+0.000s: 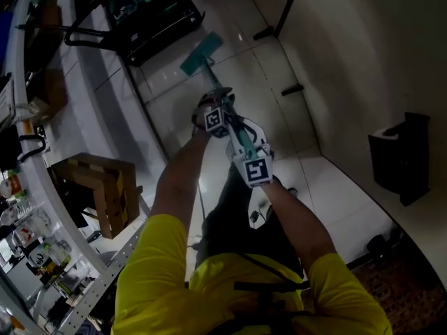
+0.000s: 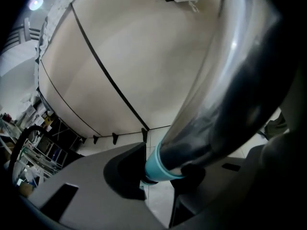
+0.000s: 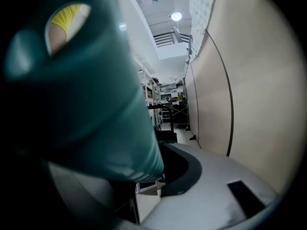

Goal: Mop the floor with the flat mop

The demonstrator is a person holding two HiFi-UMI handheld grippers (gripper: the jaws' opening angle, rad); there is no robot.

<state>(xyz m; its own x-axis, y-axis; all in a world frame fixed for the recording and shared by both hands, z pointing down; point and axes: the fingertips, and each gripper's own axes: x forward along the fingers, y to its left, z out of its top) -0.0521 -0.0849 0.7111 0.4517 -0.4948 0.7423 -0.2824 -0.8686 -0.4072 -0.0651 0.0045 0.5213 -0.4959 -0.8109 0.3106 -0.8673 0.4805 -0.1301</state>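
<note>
The flat mop's teal head point(image 1: 201, 53) lies on the white tiled floor point(image 1: 237, 82) ahead of me, and its pole point(image 1: 216, 89) runs back up to my hands. My left gripper point(image 1: 218, 119) is shut on the pole, lower down. In the left gripper view the shiny pole point(image 2: 225, 95) with its teal collar point(image 2: 158, 169) fills the space between the jaws. My right gripper point(image 1: 253, 167) is shut on the teal handle end point(image 3: 91, 99), which blocks most of the right gripper view.
A black cart point(image 1: 150, 16) stands just beyond the mop head. Metal shelving point(image 1: 42, 208) with small goods and a cardboard box point(image 1: 101, 187) line the left. A beige partition wall point(image 1: 363, 54) with black feet runs along the right, with a black holder point(image 1: 405, 155) on it.
</note>
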